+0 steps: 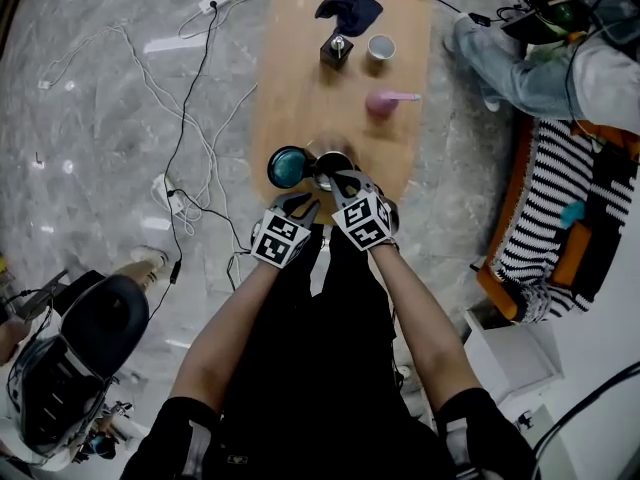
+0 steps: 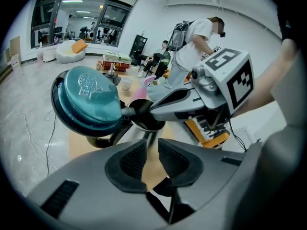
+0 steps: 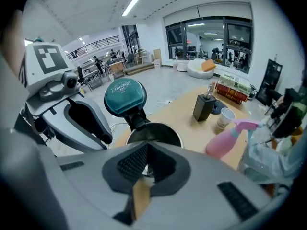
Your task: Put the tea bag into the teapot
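In the head view, one long wooden table (image 1: 300, 68) runs away from the person. At its near end stands one teapot (image 1: 325, 160), with its single teal lid (image 1: 289, 167) swung open to the left. The two grippers meet there. The left gripper (image 1: 298, 204) sits just near of the lid, and the right gripper (image 1: 345, 181) reaches over the pot's mouth. Four other things lie farther up the table: one pink spray bottle (image 1: 385, 102), one paper cup (image 1: 381, 47), one black bottle (image 1: 336, 49) and one dark blue cloth (image 1: 348, 10). One seated person (image 1: 540, 68) is at the far right.

In the left gripper view, the two pads stand apart with only bare tabletop in the gap, so this gripper holds nothing. The open pot and the upright lid are just ahead, and the right gripper crosses above the rim.

In the right gripper view, the pads are closed at their tips above the pot's opening. A tan strip (image 3: 140, 195) is pinched between them. It is probably the tea bag, though the view is too tight to be sure.
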